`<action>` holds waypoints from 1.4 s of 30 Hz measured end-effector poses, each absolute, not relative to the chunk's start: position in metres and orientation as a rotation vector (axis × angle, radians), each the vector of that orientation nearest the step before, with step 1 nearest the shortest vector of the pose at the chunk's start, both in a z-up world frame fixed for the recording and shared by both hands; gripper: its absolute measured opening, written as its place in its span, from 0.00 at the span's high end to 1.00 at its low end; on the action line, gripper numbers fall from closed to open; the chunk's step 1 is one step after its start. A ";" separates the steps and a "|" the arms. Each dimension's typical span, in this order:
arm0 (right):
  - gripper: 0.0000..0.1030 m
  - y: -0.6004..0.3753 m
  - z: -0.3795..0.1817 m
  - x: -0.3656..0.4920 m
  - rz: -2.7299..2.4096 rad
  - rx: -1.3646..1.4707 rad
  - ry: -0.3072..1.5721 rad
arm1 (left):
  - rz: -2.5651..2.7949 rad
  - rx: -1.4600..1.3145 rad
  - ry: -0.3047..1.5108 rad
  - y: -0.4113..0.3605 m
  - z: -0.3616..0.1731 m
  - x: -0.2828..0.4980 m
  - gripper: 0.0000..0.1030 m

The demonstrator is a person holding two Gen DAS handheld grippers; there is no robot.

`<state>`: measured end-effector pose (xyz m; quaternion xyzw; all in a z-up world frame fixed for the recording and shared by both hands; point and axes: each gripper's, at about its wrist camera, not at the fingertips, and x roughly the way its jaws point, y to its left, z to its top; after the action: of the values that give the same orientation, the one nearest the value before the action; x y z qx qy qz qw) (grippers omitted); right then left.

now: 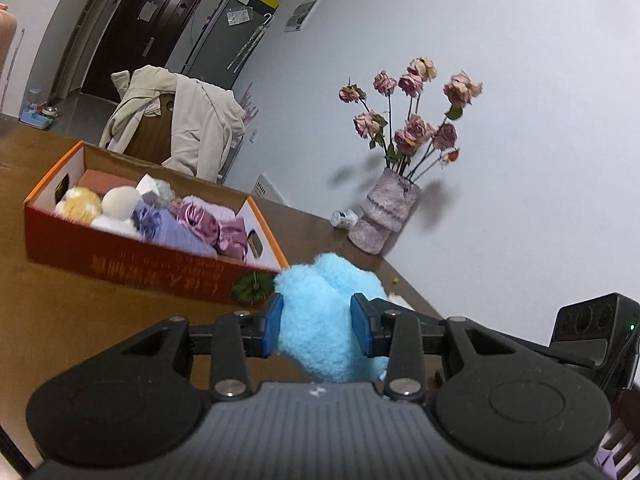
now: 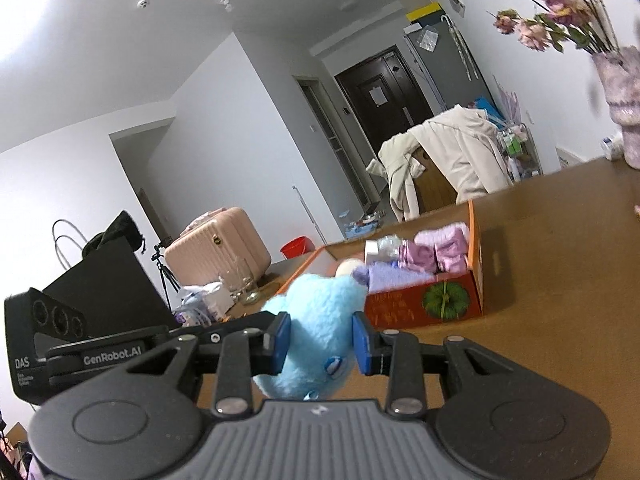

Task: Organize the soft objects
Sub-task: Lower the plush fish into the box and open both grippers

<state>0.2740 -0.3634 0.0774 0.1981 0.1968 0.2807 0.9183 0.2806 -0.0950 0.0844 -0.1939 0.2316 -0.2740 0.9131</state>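
We see the brown bench (image 1: 60,312) filling the lower left of the left wrist view, and on it, at centre left, the orange box (image 1: 132,256) packed with soft items. Dried roses in a vase (image 1: 384,216) stand at centre right. At lower centre, our left gripper (image 1: 316,328) is clamped on the blue plush toy (image 1: 320,304); in the right wrist view, the right gripper (image 2: 320,340) also squeezes that toy.

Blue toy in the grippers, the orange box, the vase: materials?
Blue toy: plush, synthetic-looking; long fuzzy pile, dents under the pads. Orange box: printed cardboard, likely; thin walls, cut-out handle hole. Vase: unclear, mottled mauve, rough-looking surface, perhaps textured glass or ceramic.
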 end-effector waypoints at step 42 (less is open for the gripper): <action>0.60 -0.325 0.128 0.412 0.360 0.082 0.514 | -0.301 -0.117 0.557 -0.050 0.110 0.405 0.57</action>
<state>0.4124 -0.3247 0.1280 0.0401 0.2528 0.1770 0.9503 0.4051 -0.0499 0.1099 -0.0575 0.2739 -0.1478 0.9486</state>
